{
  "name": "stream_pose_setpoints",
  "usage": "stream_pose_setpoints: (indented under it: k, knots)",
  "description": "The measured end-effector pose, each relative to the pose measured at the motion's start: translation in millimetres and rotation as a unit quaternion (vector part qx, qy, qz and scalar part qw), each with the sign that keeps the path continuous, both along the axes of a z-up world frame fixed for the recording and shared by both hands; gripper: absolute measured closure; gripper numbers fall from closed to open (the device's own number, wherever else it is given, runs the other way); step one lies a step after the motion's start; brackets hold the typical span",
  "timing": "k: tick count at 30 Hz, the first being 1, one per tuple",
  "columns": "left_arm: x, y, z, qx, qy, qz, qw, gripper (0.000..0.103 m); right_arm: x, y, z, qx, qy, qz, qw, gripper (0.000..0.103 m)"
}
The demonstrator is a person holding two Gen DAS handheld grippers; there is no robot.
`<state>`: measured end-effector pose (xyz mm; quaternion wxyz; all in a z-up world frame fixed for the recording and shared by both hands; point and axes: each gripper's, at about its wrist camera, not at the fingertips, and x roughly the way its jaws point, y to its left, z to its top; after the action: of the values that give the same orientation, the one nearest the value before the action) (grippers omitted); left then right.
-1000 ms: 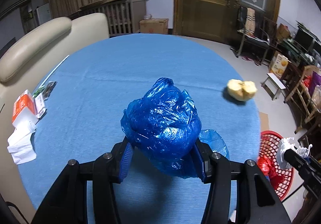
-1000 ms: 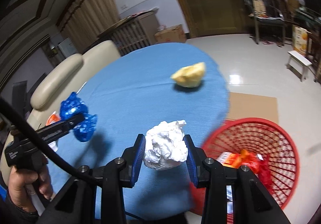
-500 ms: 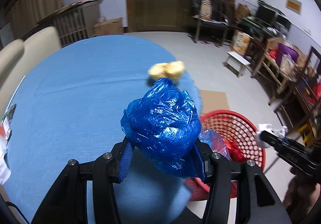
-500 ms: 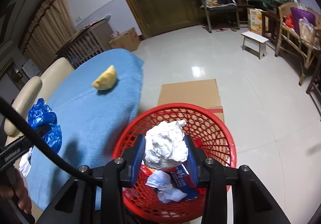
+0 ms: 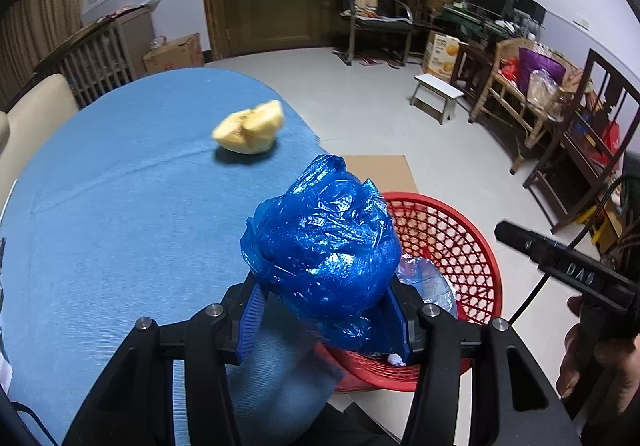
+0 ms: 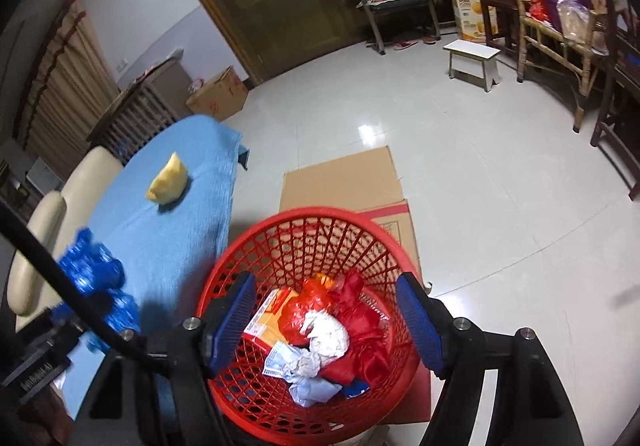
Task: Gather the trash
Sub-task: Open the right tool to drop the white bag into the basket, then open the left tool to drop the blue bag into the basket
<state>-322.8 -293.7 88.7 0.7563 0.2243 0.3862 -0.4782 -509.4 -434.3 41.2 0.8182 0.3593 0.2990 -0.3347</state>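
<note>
Your job looks partly done. The red basket [image 6: 308,310] on the floor beside the tabletop [image 5: 120,214] already has trash in it: a white paper ball [image 6: 326,334], red plastic wrap [image 6: 360,318], a pale blue mask [image 6: 280,360] and an orange and white box [image 6: 266,312]. Your right tool [image 6: 326,320] hangs right over the basket with its blue pads spread wide and nothing between them, so that hand has no more to drop. Your left tool [image 5: 324,310] is pinching a blue plastic bag [image 5: 320,246] between its two pads. The bag is crumpled into a shiny, puffy ball, with a thinner, paler bit hanging down on the basket side. It sits in the air near the edge of the tabletop, close to the basket rim, but not yet fully over the hole as far as you can tell. It looks soft and light, so it may float a little when you let go. One more thing is left on the blue cloth: a yellow piece of fruit peel [image 5: 248,128], lying alone near the far edge, well apart from both tools. So you have the bag to drop in, and then the peel to fetch.
</note>
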Motion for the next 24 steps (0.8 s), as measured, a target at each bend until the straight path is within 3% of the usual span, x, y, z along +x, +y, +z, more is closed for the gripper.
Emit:
stream_pose_setpoints:
  k: [24]
  knots:
    - [-30, -46, -30, 0.035, 0.009, -0.059, 0.9976, 0.048, -45, -14, 28, -0.014, -0.035, -0.045, 0.998, 0.028]
